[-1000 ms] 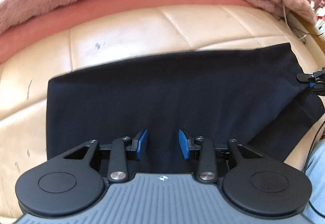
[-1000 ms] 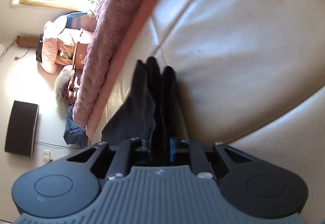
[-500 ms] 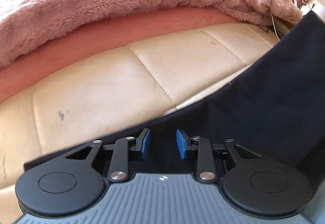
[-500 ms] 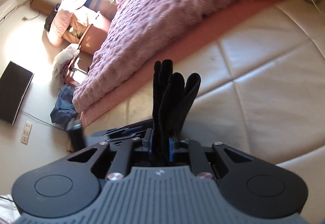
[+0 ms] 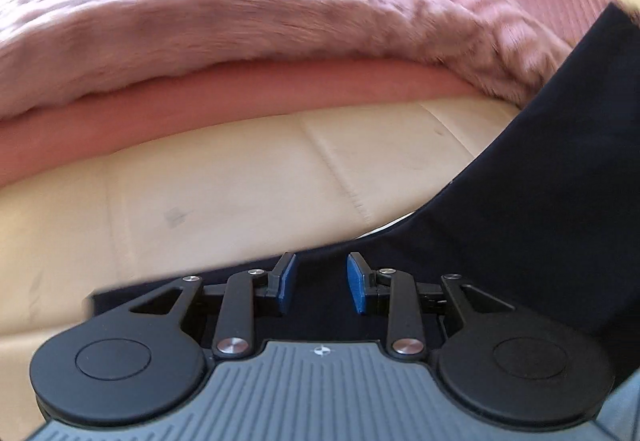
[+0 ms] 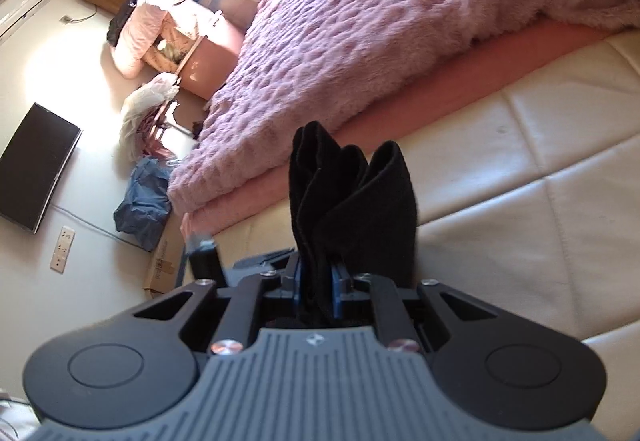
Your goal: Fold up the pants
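Right hand-held gripper (image 6: 316, 291) pinching the bunched pants (image 6: 352, 201) – left hand-held gripper (image 5: 321, 283) spread open over them.

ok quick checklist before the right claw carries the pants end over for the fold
1. Right claw shut on bunched pants fabric: ok.
2. Left claw open, over the pants on the cushion: ok.
3. Left claw pinning the fabric down: cannot tell.
4. Lifted part rises on the right, free of the cream cushion: ok.
5. Pink blanket lies beyond the cushion, apart from the pants' flat part: ok.
6. All layers held evenly: cannot tell.
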